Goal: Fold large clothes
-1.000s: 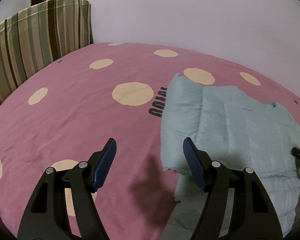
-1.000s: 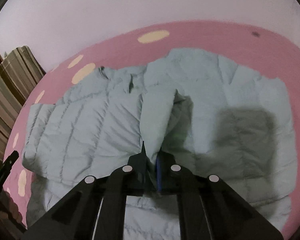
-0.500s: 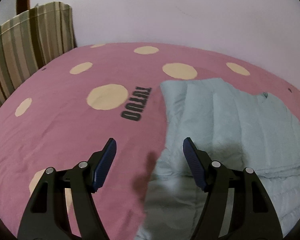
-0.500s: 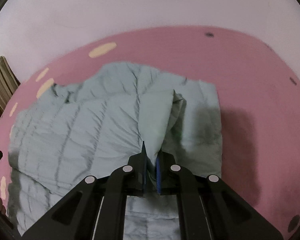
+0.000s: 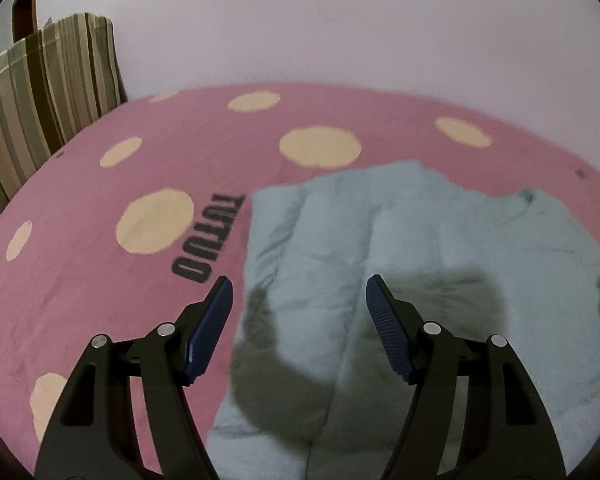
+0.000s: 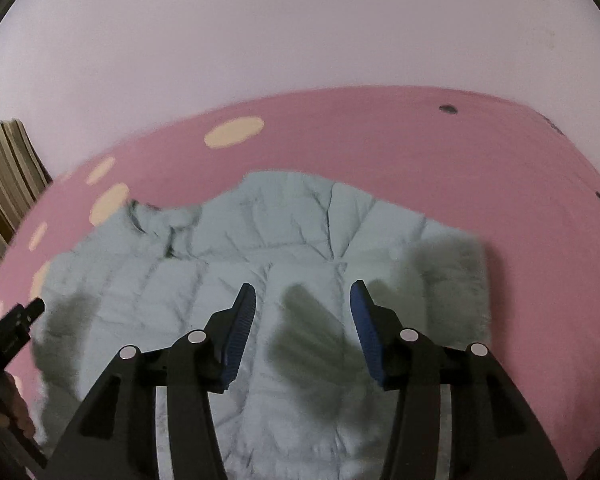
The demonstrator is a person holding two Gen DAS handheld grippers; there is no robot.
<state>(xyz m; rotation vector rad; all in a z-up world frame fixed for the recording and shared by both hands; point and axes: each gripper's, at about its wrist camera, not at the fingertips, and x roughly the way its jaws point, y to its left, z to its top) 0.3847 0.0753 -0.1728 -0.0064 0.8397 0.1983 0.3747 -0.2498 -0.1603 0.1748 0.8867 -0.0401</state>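
A pale blue-green quilted jacket (image 5: pixel 380 248) lies spread on a pink bed sheet with cream dots (image 5: pixel 100 280). It also shows in the right wrist view (image 6: pixel 260 256), with its collar at the far left and both sleeves folded in. My left gripper (image 5: pixel 299 308) is open and empty, above the jacket's left edge. My right gripper (image 6: pixel 302 312) is open and empty, above the middle of the jacket. The left gripper shows at the left edge of the right wrist view (image 6: pixel 12 328).
A striped pillow (image 5: pixel 40 92) stands against the wall at the bed's left. A plain pale wall (image 5: pixel 340 20) runs behind the bed. The sheet carries a dark printed word (image 5: pixel 208 240) left of the jacket. Bare pink sheet (image 6: pixel 540 240) lies right of the jacket.
My right gripper has opened and let go of the jacket fold, which now lies flat. My left gripper has moved right, over the jacket's edge.
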